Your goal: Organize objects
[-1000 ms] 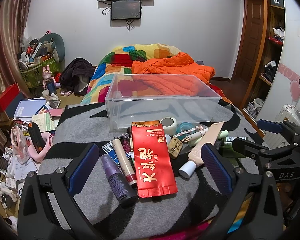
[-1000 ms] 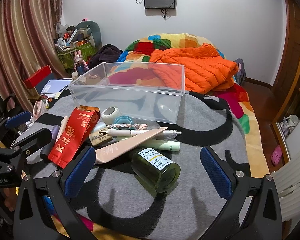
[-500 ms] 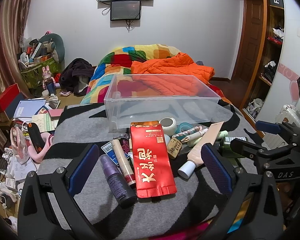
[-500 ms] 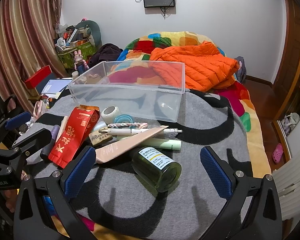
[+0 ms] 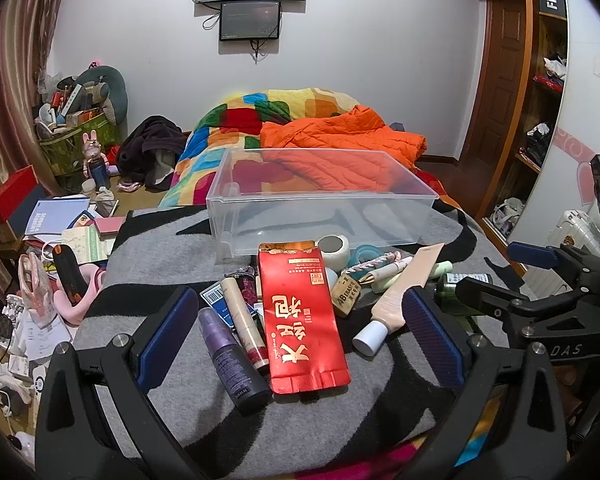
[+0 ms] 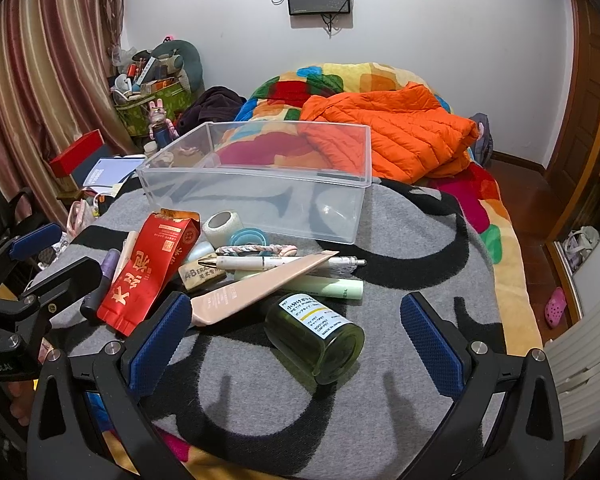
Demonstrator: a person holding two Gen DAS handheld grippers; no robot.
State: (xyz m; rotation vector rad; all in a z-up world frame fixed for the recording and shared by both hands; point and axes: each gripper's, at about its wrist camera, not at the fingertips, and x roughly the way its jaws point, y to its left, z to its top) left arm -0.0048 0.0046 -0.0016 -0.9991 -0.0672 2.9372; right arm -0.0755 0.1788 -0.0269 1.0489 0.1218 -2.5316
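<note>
A clear plastic bin stands empty on a grey and black blanket. In front of it lies a pile: a red foil pouch, a purple spray bottle, a beige tube, a white pen, a tape roll and a green glass jar. My left gripper is open around the pouch and bottle. My right gripper is open around the green jar.
An orange jacket and a colourful quilt lie behind the bin. Books, bags and boxes clutter the floor at the left. A wardrobe stands at the right. The blanket's right edge drops to the floor.
Both grippers have eased slightly forward and down toward the pile. Nothing was grasped or moved.
</note>
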